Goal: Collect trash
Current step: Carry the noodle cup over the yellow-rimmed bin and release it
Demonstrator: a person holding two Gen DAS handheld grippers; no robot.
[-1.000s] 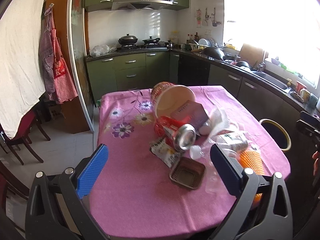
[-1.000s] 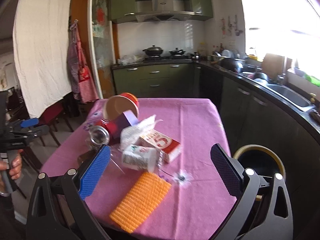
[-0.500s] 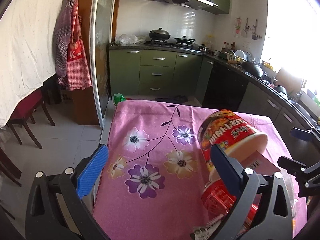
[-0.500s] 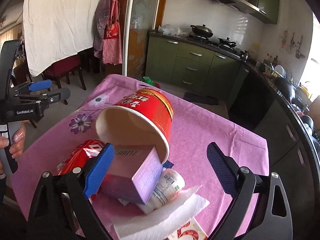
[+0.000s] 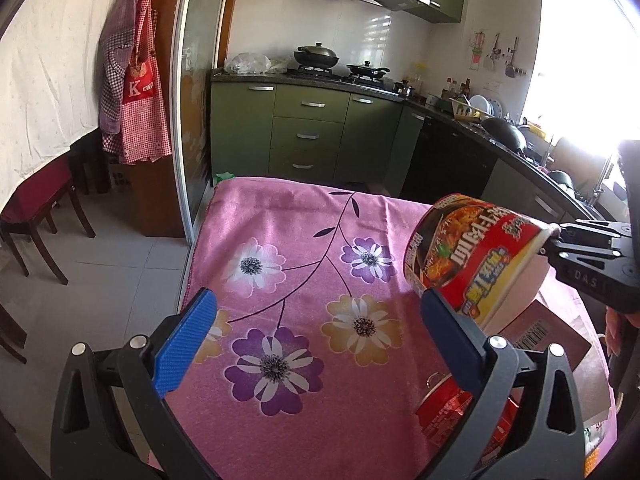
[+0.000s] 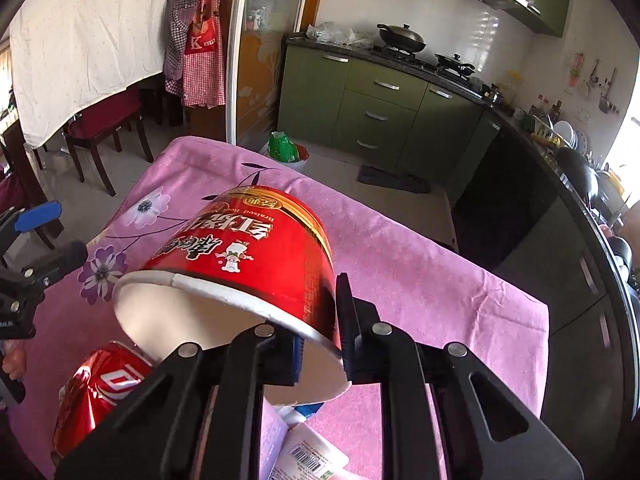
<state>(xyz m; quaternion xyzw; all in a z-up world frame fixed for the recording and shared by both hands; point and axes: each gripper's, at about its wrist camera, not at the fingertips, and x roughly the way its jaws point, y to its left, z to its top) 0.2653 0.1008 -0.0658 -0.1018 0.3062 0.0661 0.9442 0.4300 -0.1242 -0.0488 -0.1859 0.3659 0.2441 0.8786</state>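
right gripper (image 6: 320,330) fingers closing on rim of red paper noodle cup (image 6: 248,248); left gripper (image 5: 316,332) open, empty, at nine o'clock. next: lift the cup off the bench (image 5: 288,208) to a bin.

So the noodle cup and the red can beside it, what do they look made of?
Noodle cup: seemingly paper or thin foam, with a glossy printed red wall, matte white inside and a rolled white rim.
Red can: likely thin aluminium, given its shiny, dented printed skin.
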